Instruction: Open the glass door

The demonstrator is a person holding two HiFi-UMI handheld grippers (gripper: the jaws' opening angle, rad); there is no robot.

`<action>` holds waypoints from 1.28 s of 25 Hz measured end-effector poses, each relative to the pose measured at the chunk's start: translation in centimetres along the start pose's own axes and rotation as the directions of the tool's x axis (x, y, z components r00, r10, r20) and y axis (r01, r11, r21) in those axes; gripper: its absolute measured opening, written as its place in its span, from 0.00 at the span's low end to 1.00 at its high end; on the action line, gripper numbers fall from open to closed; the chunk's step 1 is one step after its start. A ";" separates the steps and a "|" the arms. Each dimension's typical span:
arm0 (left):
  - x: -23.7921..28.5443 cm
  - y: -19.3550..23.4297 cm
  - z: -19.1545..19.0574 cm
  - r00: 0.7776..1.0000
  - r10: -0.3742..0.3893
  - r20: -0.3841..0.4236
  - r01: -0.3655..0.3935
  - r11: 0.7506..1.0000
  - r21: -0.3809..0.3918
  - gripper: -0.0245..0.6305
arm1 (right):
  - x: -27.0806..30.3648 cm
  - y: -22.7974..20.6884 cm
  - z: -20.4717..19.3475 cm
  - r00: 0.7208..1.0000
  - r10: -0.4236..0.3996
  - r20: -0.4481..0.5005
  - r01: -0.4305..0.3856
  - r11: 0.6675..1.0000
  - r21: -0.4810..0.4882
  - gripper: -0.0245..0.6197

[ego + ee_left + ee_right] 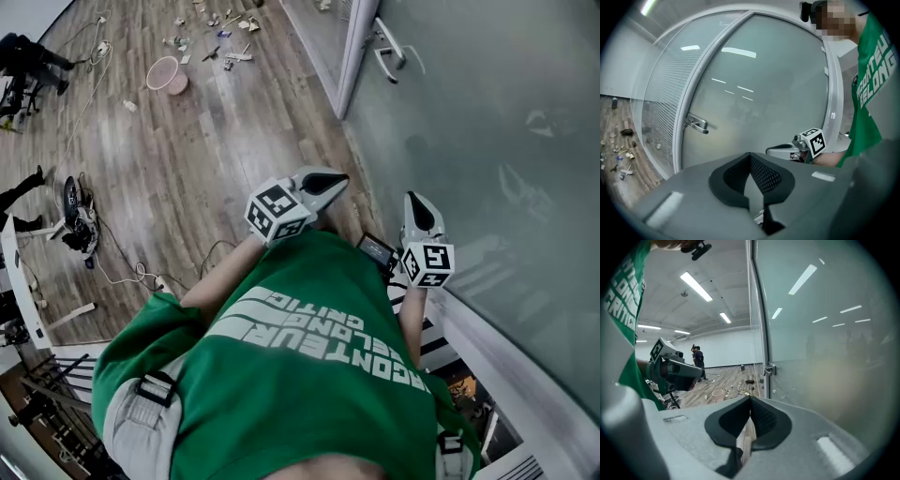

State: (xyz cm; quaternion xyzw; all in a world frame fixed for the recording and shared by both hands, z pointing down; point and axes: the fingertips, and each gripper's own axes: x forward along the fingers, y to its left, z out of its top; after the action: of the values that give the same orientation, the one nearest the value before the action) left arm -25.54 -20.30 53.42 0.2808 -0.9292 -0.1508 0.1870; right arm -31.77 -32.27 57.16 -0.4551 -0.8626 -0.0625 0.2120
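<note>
The frosted glass door point(487, 122) stands closed on my right, with its metal lever handle point(389, 47) far ahead by the white frame point(356, 47). My left gripper point(335, 178) and right gripper point(413, 200) are held out in front of the green shirt, well short of the handle. Both are shut with nothing in them. In the left gripper view the left gripper point(750, 157) points at the door, with the handle point(696, 124) up to the left and the right gripper point(785, 151) beside it. The right gripper point(750, 402) looks along the glass toward the handle point(768, 370).
A wooden floor point(206, 159) runs along the door's left. On it lie a pink bucket point(167, 73), scattered litter point(220, 42), cables and a tripod rig point(80, 220). A glass panel with blinds point(658, 98) adjoins the door. A person in black point(697, 357) stands far off.
</note>
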 end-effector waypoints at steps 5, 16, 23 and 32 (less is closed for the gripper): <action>0.9 2.1 1.7 1.000 -0.005 0.015 0.005 1.000 0.005 0.06 | 1.9 -1.3 0.8 1.000 -0.012 -0.011 0.012 1.000 0.000 0.05; 0.6 7.8 5.1 0.998 0.025 0.053 -0.024 1.000 -0.007 0.06 | 7.4 -2.4 4.8 1.000 -0.013 -0.029 0.012 0.999 -0.041 0.08; -0.2 11.6 6.6 0.996 0.037 0.085 -0.036 0.999 -0.020 0.06 | 12.2 -3.2 7.5 0.997 -0.031 -0.072 0.025 0.996 -0.089 0.11; -1.7 17.1 9.1 0.993 0.055 0.100 -0.052 0.998 -0.023 0.06 | 17.4 -4.3 10.8 0.993 -0.068 -0.097 0.057 0.992 -0.114 0.13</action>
State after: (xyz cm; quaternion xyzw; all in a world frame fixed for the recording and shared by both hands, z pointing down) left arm -36.13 -4.14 51.51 0.2459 -0.9430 -0.1694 0.1466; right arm -47.26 -18.31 55.17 -0.4353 -0.8598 -0.1395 0.2274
